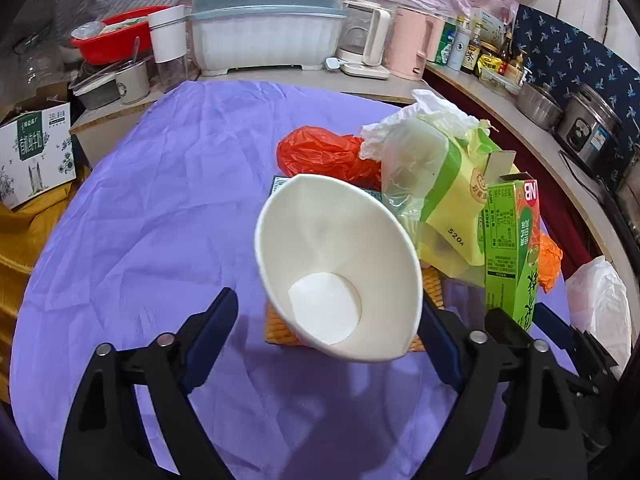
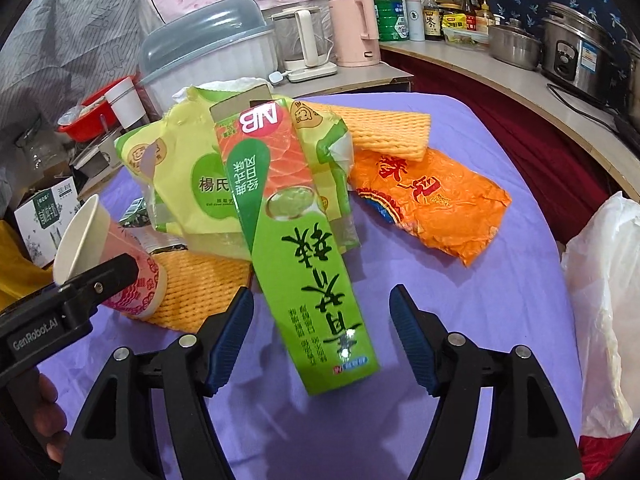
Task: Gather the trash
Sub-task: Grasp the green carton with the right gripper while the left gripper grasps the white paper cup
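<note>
A white paper cup (image 1: 340,264) lies tilted on an orange foam net (image 2: 196,288), its mouth towards the left wrist camera. My left gripper (image 1: 326,300) stands open around it; the left pad is clear of the cup and the right pad is at its rim. A green carton (image 2: 316,280) leans on a yellow-green bag (image 2: 188,168). Its lower end sits between the open fingers of my right gripper (image 2: 320,292), with a gap on both sides. In the right wrist view the cup (image 2: 120,264) shows a pink pattern.
On the purple-clothed table (image 1: 160,200) also lie a red plastic bag (image 1: 320,152), white tissue (image 1: 424,116), an orange wrapper (image 2: 432,200) and a second foam net (image 2: 388,132). A white plastic bag (image 2: 600,300) hangs at the right edge. Kettles, bottles and cookers crowd the counter behind.
</note>
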